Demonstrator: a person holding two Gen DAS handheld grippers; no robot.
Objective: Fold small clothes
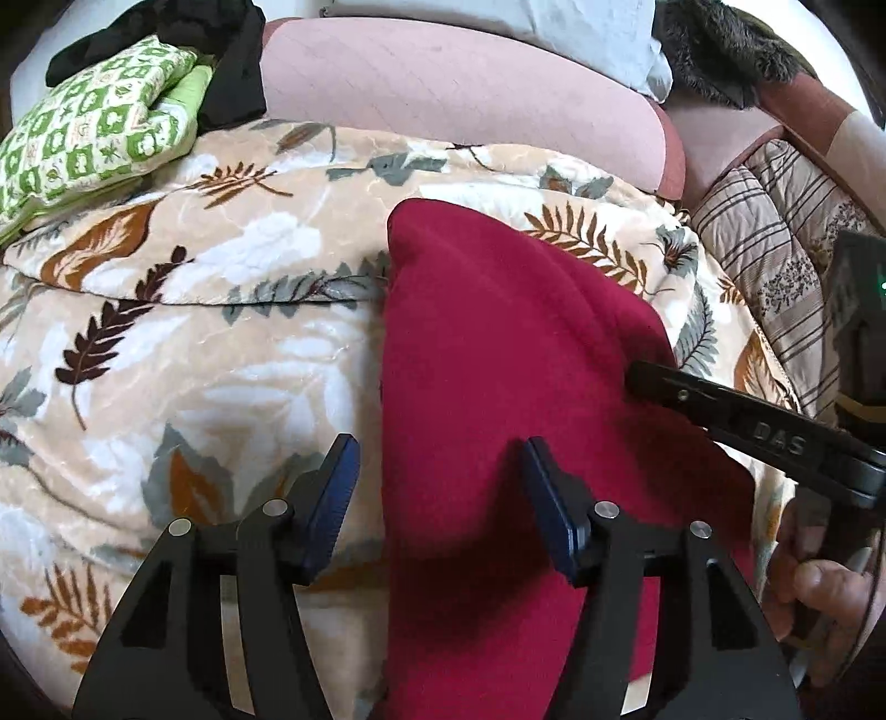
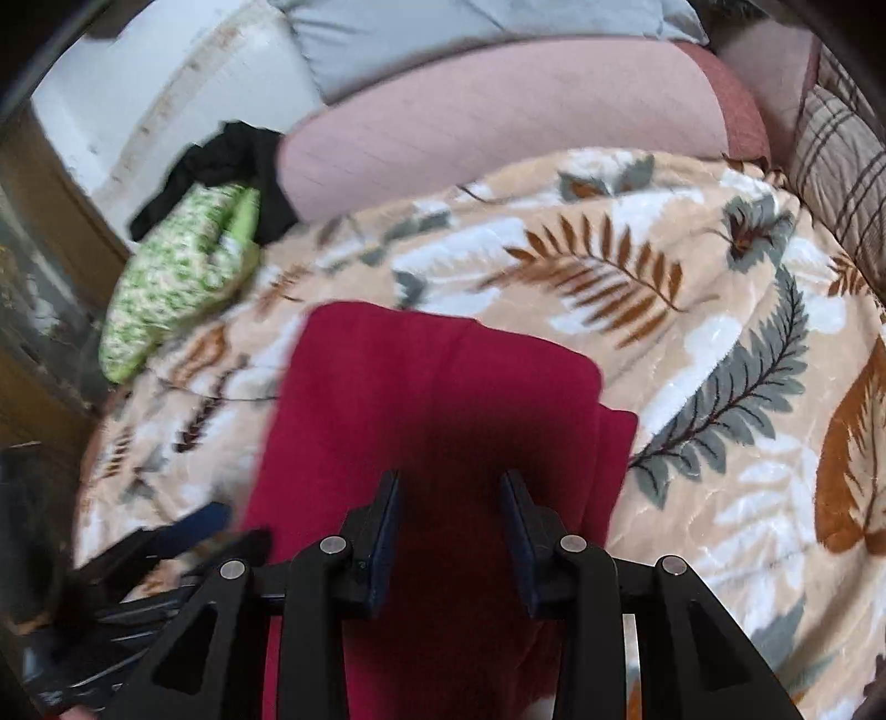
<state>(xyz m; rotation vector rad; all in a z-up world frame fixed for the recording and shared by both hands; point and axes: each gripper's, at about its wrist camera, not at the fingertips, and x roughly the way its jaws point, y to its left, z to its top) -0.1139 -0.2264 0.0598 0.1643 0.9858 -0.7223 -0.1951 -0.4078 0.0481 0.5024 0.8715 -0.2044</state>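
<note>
A dark red garment (image 1: 515, 354) lies folded in a long strip on a leaf-patterned blanket (image 1: 194, 332). My left gripper (image 1: 437, 471) is open above the garment's left edge, with one finger over the blanket and one over the red cloth. My right gripper (image 2: 449, 498) is open and empty just above the near part of the red garment (image 2: 443, 387). The right gripper also shows in the left wrist view (image 1: 747, 426), reaching in from the right over the garment's right edge.
A folded green-and-white patterned cloth (image 1: 94, 127) and a black garment (image 1: 232, 61) lie at the back left. A pink cushion (image 1: 443, 83) and a grey pillow (image 1: 554, 27) lie behind the blanket. A striped quilt (image 1: 775, 221) lies at the right.
</note>
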